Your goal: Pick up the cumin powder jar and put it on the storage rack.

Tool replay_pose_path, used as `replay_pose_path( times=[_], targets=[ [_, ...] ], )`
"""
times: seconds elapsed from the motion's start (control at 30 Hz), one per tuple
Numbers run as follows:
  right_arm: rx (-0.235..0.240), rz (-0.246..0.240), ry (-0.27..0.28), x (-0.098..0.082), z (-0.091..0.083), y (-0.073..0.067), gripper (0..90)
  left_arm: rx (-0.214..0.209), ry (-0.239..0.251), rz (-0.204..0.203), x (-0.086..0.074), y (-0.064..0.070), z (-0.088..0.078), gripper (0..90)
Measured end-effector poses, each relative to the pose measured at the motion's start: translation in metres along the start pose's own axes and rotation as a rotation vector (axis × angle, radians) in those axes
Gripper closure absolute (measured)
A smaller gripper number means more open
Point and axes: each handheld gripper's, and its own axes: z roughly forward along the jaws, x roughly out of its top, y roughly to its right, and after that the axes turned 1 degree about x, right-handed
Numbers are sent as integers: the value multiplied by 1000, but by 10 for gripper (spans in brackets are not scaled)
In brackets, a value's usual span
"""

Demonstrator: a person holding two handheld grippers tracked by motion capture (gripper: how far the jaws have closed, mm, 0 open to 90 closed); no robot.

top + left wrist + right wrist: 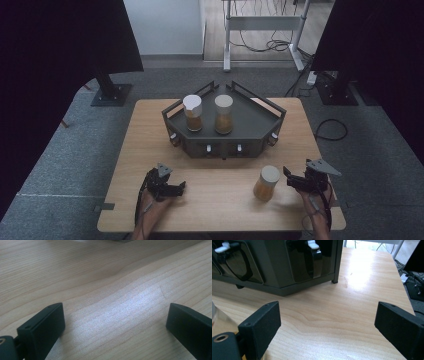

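Observation:
A jar (266,183) with a pale lid and brown contents stands on the wooden table (220,172), right of centre near the front. My right gripper (290,178) lies just right of it, jaws pointing at it and apart from it. In the right gripper view the right gripper (327,320) is open with bare wood between its jaws, and the jar's glass edge (215,320) shows at the far left. My left gripper (181,187) rests low at the front left. In the left gripper view the left gripper (113,322) stands open over bare table.
A dark grey corner rack (250,125) sits at the table's back middle, with two lidded jars (193,113) (223,114) on its top. Small white-tipped hooks line the rack's front face (274,265). Stands and cables lie on the floor beyond the table.

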Motion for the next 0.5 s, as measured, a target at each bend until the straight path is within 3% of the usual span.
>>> replay_pose_path(
  times=[0.5],
  targets=[
    [-6, 11, -32, -18, 4, -2, 61, 0, 0, 0, 0, 0, 0, 16]
  ],
)
